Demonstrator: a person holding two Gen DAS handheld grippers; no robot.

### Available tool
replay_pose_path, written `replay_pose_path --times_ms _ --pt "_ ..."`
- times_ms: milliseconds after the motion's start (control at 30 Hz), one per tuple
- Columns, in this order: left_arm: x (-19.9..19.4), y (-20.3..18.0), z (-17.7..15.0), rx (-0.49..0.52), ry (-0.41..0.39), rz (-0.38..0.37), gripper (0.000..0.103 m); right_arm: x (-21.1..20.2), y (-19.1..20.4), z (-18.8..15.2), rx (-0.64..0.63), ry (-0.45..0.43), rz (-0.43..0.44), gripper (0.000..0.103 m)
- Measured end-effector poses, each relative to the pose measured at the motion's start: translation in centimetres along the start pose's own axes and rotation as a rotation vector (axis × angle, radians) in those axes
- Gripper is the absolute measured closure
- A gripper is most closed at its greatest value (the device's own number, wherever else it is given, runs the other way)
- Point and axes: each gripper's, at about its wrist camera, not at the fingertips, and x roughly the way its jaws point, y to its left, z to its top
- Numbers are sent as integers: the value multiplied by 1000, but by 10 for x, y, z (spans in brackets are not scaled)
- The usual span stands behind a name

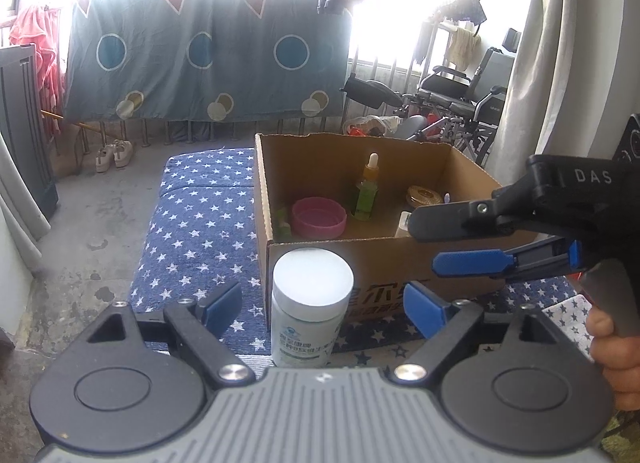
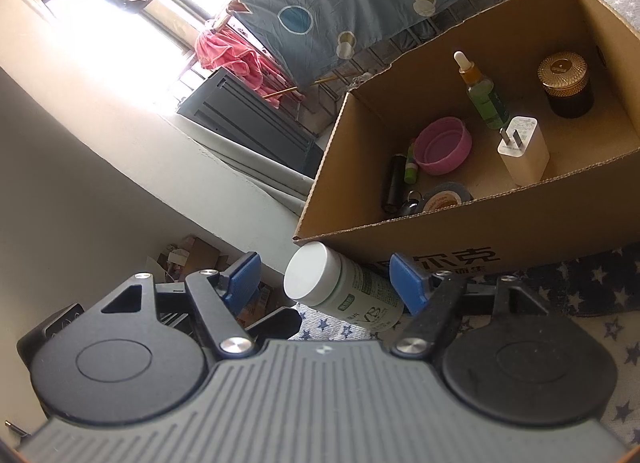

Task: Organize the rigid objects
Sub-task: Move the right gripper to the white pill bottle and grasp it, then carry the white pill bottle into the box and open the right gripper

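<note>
Left and right wrist views, one moment. We judged the white bottle [image 1: 310, 313] to be a light, stiff plastic container with a smooth, somewhat slippery wall, unlikely to crush; the sensible hold was across its round body just below the cap, where the sides run straight. It had a broad flat white cap and a pale label printed in green. It stood upright on the star-patterned blue cloth [image 1: 200, 223], just outside the near wall of the cardboard box [image 1: 384, 259], at six o'clock from the box's centre.

The left gripper [image 1: 322, 305] had its blue pads well apart, one on either side of the bottle, neither pressing on it. In the right wrist view the right gripper [image 2: 330, 283] also stood with its fingers apart; the bottle lay between them, its far side close to the right-hand pad, though we could not tell for certain whether they touched.

Inside the box we saw a pink lid [image 2: 442, 145] near the centre, a green dropper bottle [image 2: 482, 97] at twelve o'clock from it, a white charger plug [image 2: 522, 149] at three o'clock, and a dark jar with a gold top [image 2: 566, 83] at two o'clock.
</note>
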Motion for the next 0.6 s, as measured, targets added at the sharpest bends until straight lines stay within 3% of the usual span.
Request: replay_pose_path --times_ms 367,600 --pt "35 -2 -3 18 65 36 20 40 8 3 -4 64 25 32" --pt "46 -5 -2 -2 94 32 39 65 6 1 3 102 18 38"
